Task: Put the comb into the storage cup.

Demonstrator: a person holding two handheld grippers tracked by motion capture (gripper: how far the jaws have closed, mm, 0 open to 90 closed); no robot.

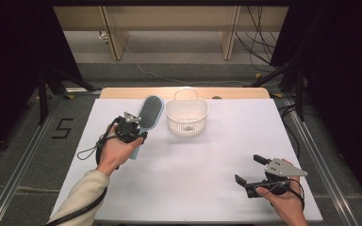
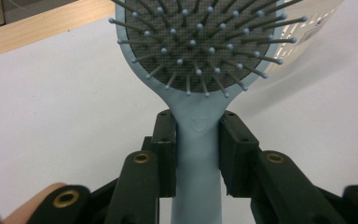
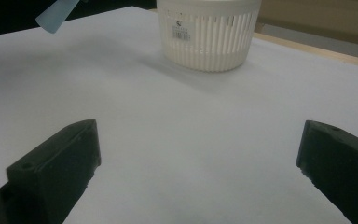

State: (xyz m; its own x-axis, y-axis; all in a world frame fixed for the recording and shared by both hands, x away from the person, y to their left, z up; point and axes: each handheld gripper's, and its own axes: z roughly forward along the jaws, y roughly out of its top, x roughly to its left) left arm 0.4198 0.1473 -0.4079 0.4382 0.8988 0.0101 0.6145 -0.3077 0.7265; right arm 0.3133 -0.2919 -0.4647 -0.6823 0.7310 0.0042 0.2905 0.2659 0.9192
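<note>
A light blue hairbrush (image 1: 147, 115) with dark grey bristles is held off the white table at the left. My left gripper (image 1: 133, 129) is shut on its handle just below the head. In the left gripper view both black pads press the blue handle (image 2: 196, 154) from either side, and the bristled head (image 2: 200, 37) rises above them. A white slotted basket (image 1: 186, 116) with a thin handle stands right of the brush, at the table's middle back. My right gripper (image 1: 249, 168) rests low near the front right, jaws wide open with nothing between them (image 3: 200, 154).
The basket (image 3: 208, 32) stands ahead of the right gripper, with bare white tabletop (image 1: 188, 169) between them. A wooden strip (image 1: 122, 92) borders the table's far edge. Cables lie on the floor beyond, and dark curtains hang at both sides.
</note>
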